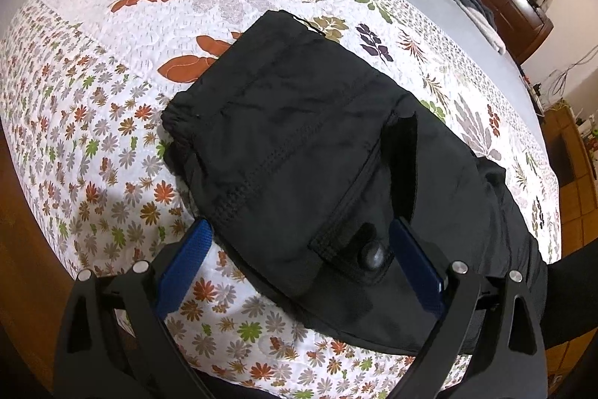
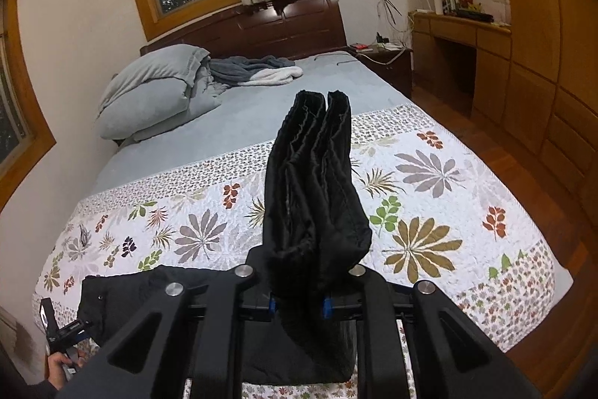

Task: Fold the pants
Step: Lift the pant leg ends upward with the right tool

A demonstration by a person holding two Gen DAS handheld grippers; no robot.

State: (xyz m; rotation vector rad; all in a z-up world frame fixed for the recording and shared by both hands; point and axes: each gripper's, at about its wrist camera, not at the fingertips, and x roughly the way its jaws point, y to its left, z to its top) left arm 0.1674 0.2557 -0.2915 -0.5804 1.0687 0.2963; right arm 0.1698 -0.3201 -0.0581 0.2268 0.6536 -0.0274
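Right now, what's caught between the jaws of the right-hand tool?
In the right wrist view, the right gripper is shut on the black pants' bunched leg ends.

The left tool points steeply downward with its blue pads set wide apart, one at about 7 o'clock and the other at about 5 o'clock in its own view, pressing on nothing. The right tool tilts down more gently, its jaws drawn nearly together and clamped on a bunch of black pants. A hand (only partly seen, at 8 o'clock in the right view) grips the left tool's handle.
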